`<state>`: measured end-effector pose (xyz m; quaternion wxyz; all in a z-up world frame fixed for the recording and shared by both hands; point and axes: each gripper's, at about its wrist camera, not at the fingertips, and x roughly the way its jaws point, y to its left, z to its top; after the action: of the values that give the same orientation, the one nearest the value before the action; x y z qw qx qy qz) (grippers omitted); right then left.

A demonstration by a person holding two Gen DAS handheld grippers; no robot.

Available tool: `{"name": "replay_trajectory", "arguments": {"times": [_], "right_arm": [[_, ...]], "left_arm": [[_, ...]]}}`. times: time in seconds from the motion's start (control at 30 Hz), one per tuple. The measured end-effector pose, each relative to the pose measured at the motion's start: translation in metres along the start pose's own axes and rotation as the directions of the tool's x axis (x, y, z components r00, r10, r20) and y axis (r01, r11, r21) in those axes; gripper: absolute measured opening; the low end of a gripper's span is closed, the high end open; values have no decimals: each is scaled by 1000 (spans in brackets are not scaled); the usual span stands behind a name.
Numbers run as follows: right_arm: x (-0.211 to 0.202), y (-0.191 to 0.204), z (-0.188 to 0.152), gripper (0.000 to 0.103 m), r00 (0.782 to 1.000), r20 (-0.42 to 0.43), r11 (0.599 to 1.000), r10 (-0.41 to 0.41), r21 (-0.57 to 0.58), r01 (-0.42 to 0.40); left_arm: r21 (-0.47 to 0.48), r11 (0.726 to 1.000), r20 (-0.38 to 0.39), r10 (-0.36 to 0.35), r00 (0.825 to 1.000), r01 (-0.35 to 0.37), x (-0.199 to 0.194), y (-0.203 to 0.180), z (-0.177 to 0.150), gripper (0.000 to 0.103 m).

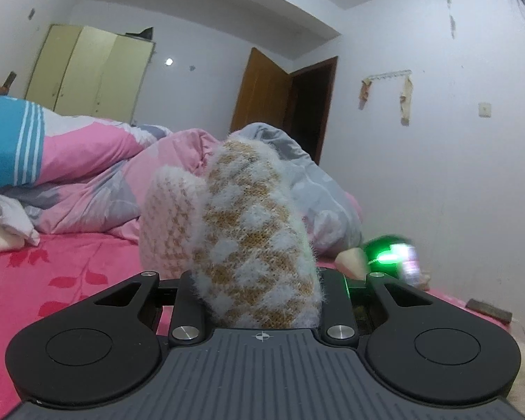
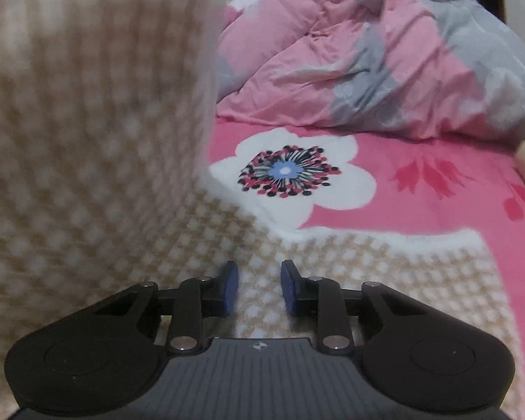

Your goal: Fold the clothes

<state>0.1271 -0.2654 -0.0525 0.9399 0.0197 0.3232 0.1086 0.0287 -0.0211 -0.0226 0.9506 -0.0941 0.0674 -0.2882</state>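
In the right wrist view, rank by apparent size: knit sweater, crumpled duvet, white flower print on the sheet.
1. Knit sweater, though its raised part is close to the camera, which inflates it.
2. Crumpled duvet.
3. White flower print, clearly smallest.

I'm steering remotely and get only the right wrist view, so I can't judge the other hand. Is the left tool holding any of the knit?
Observer: Yes, the left tool is shut on a bunched fold of the yellow-and-white sweater, lifted above the pink bedsheet.
Operator: Does that view show my tool?
Observer: No; only a blurred green light shows to the right.
Operator: Anything behind the fold?
Observer: A crumpled pink-and-grey duvet, and an open brown door.
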Motion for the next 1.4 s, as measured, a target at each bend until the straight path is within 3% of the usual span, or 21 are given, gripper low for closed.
{"name": "replay_trajectory", "arguments": {"times": [0.07,0.13,0.2,0.27,0.37,0.47,0.53,0.6,0.8,0.97,1.1,1.23,1.4], "right_arm": [[-38,8,-10,26,999,50,996,16,-85,-12],[-59,20,-27,26,997,40,984,63,-169,-55],[-52,41,-54,25,995,-36,961,96,-259,-102],[-43,61,-81,21,999,-13,931,47,-362,-49],[-54,69,-78,19,1000,9,927,19,-375,-14],[-83,70,-81,19,996,50,928,74,-370,-50],[-85,75,-96,19,994,13,918,112,-383,-98],[-75,81,-118,18,995,18,910,103,-405,-87],[-92,42,-113,19,990,23,978,142,-160,-136],[-120,-16,-121,19,989,101,984,111,131,-124],[-134,-75,-139,20,985,162,896,63,426,-127],[-143,-105,-159,20,961,255,790,109,564,-239],[-156,-144,-183,21,916,377,615,138,692,-378]], "left_arm": [[-14,1000,-1,7,1000,-7,-1,4,1,27],[-30,1000,-3,7,1000,-7,-1,6,0,27],[-35,999,-3,0,1000,-1,0,4,0,27],[-33,999,-14,-3,1000,3,4,1,0,27],[-24,1000,-3,0,1000,0,5,-3,1,27],[-29,1000,0,-2,1000,2,6,-4,5,27],[-26,1000,-6,-9,1000,8,8,-7,6,27],[-17,1000,-25,-22,999,22,13,-14,3,27],[39,997,-19,-65,998,66,24,-39,6,27],[145,979,-65,-136,989,144,42,-75,-8,27],[224,953,-118,-182,976,205,60,-98,-29,28],[287,924,-213,-196,957,253,81,-117,-52,28],[400,872,-317,-159,935,284,99,-135,-82,30]]}}
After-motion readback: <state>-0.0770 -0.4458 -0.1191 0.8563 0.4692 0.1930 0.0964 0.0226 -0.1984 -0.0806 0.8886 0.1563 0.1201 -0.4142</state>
